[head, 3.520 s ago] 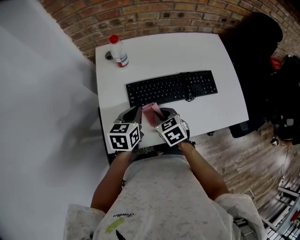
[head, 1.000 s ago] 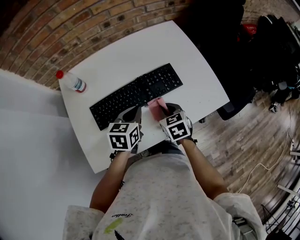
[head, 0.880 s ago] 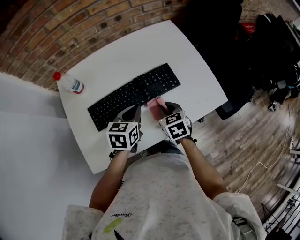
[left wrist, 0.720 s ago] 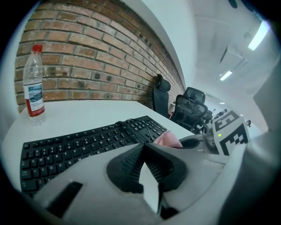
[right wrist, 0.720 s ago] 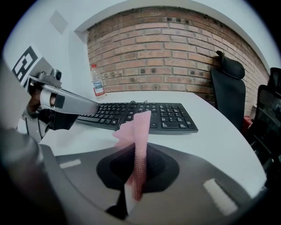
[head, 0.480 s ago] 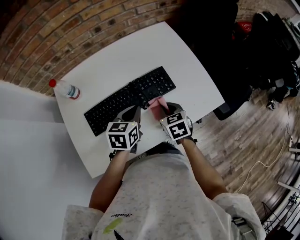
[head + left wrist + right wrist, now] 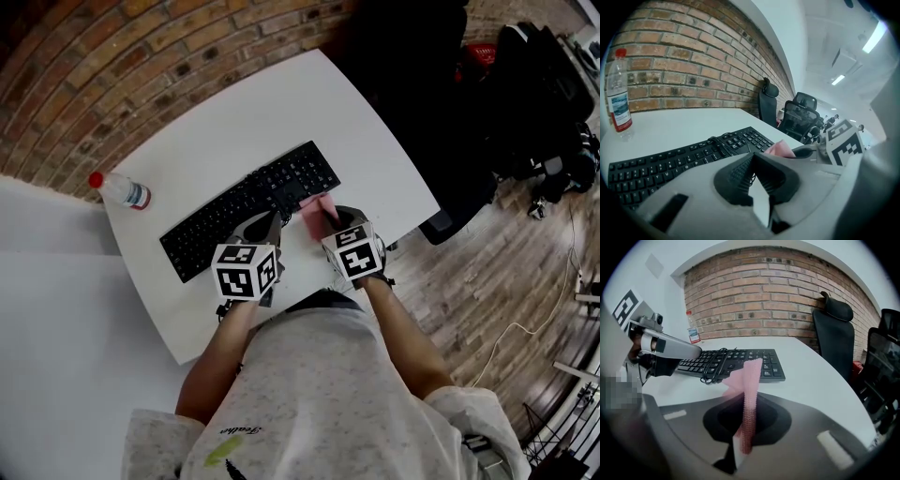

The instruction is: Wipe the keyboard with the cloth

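A black keyboard (image 7: pixel 246 207) lies slantwise on the white table (image 7: pixel 225 122), with its coiled cable (image 7: pixel 714 365) resting on the keys. My right gripper (image 7: pixel 324 217) is shut on a pink cloth (image 7: pixel 748 399) that stands up between its jaws, just short of the keyboard's near edge. My left gripper (image 7: pixel 267 225) hovers beside it to the left, over the table in front of the keyboard (image 7: pixel 684 157), jaws closed together with nothing between them. The pink cloth (image 7: pixel 780 149) shows at the right in the left gripper view.
A clear water bottle with a red cap (image 7: pixel 119 190) stands at the table's far left corner before a brick wall (image 7: pixel 754 305). Black office chairs (image 7: pixel 834 338) stand to the right of the table, above a wooden floor (image 7: pixel 487 272).
The head view has swung, so table and keyboard appear turned and shifted left. Both grippers keep their places near the keyboard's front edge, the cloth still held.
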